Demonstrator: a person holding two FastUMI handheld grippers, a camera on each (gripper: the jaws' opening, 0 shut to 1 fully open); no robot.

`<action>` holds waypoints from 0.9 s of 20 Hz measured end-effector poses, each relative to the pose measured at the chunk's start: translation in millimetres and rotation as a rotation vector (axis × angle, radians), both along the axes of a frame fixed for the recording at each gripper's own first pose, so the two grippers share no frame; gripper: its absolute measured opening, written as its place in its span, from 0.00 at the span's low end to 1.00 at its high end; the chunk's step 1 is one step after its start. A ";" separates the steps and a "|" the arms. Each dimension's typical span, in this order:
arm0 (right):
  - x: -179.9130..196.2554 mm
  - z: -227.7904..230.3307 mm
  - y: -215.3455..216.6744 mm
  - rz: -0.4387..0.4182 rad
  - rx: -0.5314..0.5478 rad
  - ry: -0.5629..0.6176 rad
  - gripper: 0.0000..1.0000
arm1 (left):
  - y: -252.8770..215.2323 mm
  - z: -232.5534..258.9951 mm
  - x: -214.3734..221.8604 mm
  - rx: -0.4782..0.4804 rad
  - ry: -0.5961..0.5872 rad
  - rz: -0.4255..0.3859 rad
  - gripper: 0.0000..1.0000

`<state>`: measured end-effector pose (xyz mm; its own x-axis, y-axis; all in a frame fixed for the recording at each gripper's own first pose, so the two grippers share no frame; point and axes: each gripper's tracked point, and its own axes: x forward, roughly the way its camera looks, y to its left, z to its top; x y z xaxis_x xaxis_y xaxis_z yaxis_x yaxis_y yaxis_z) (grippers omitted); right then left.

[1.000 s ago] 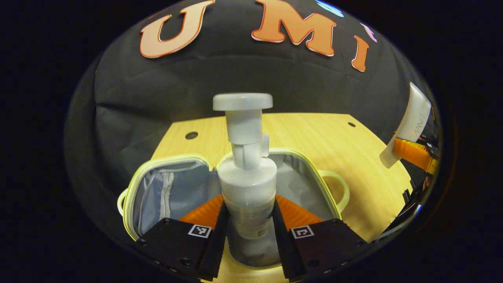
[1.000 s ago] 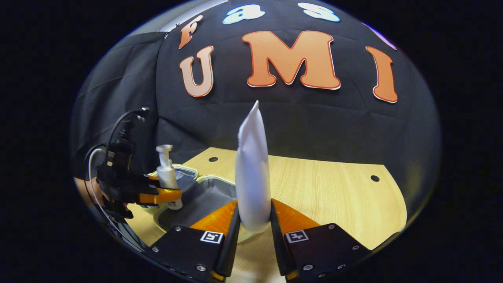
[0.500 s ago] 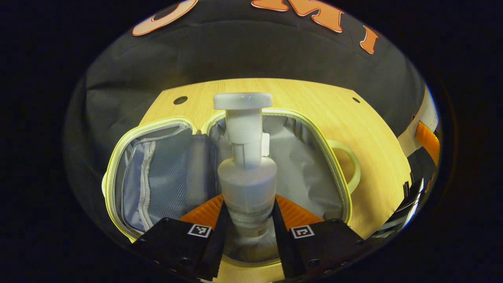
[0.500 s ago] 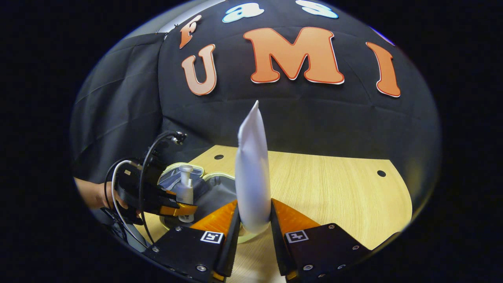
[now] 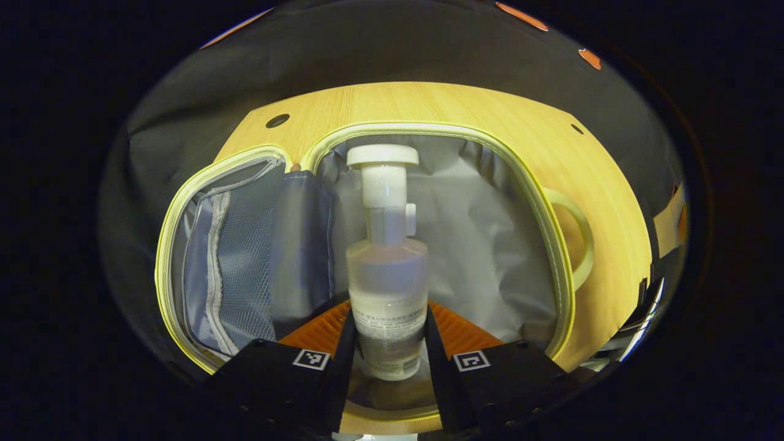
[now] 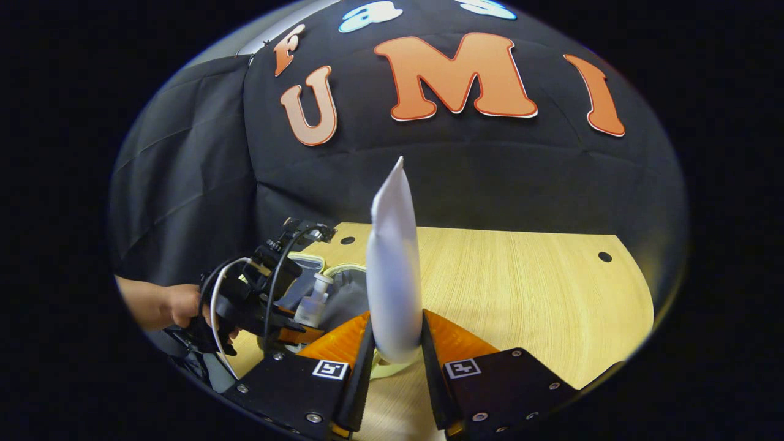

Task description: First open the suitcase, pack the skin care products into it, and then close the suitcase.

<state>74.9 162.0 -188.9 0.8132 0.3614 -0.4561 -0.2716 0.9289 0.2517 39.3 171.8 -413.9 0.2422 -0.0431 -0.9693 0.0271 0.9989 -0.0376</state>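
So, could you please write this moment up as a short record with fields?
suitcase: open flat on the wooden table, rim
left hand-held gripper: shut on the pump bottle, held over the suitcase's lined half
right hand-held gripper: shut on the white tube, upright above the table
mesh pocket: in the suitcase's other half
packing stage: both products still held

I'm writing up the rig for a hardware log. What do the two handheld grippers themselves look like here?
Both grippers, the left gripper and the right gripper, end in flat dark blocks, each bearing a small square black-and-white marker, with ribbed wedge-shaped jaws ahead of them. Screw heads dot the right one's blocks. Seen from the right gripper view, the left one has a bulky black body with looping black and white cables, held by a bare hand.
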 end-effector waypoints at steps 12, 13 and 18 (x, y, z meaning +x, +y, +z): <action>-0.2 -10.8 12.8 0.026 0.035 0.052 0.43 | 4.9 7.6 11.7 0.067 -0.090 0.040 0.71; 0.0 -12.2 13.7 0.028 0.036 0.055 0.43 | 8.6 17.8 14.2 0.082 -0.126 0.044 0.71; -1.8 -20.2 33.5 0.063 0.056 0.090 0.39 | 35.8 73.4 22.4 0.109 -0.317 0.114 0.76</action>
